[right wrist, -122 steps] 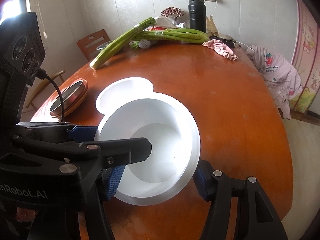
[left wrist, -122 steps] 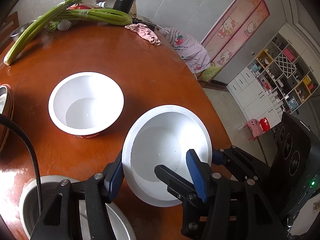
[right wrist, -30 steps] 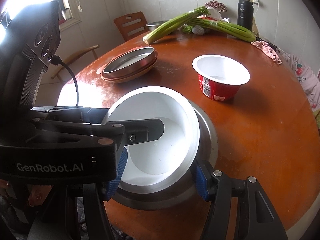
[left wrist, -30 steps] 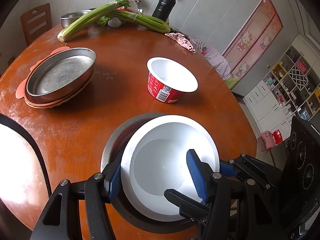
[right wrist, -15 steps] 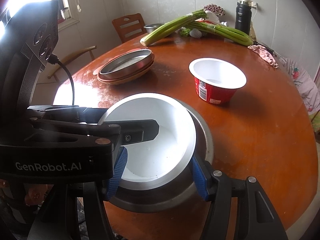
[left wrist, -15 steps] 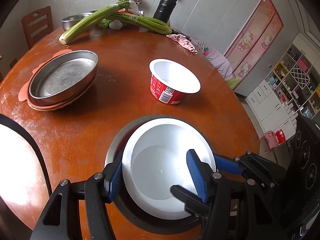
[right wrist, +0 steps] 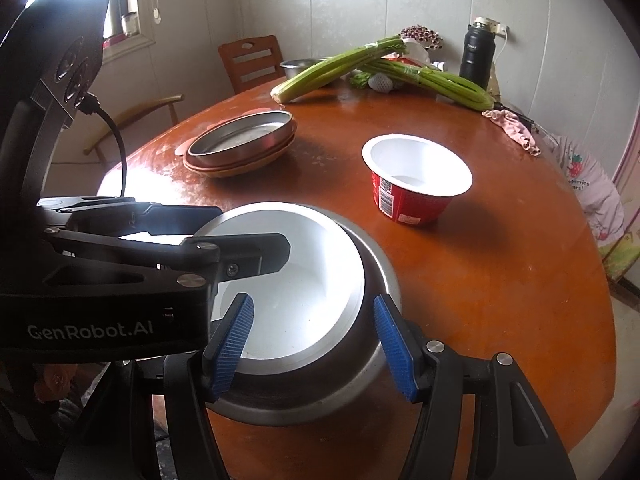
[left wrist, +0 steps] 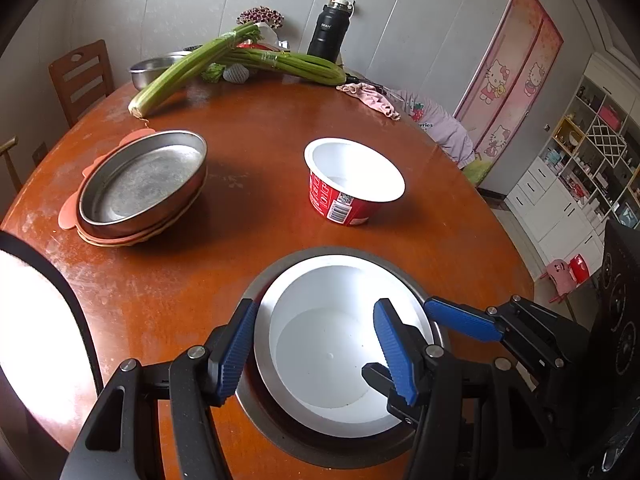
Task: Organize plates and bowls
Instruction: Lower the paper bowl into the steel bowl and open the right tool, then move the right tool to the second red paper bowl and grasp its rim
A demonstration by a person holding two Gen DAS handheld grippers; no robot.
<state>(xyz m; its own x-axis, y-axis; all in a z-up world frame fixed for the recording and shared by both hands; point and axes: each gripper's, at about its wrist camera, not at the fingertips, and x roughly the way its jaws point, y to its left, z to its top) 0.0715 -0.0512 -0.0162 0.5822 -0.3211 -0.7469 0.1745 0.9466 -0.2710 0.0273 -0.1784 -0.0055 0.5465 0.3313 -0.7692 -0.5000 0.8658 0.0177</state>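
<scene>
Left wrist view: white bowl (left wrist: 340, 344) sits mouth-up in the steel bowl (left wrist: 256, 280); left gripper (left wrist: 316, 350) spread.

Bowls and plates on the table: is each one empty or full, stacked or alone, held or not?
white bowl, empty, upright, nested inside the steel bowl
steel bowl, upright, holds the white bowl
red bowl, empty, upright, alone
steel pan, empty, stacked on orange plates
left gripper, straddles the white bowl's wall, grip unclear
right gripper, straddles both bowls' walls, grip unclear
</scene>
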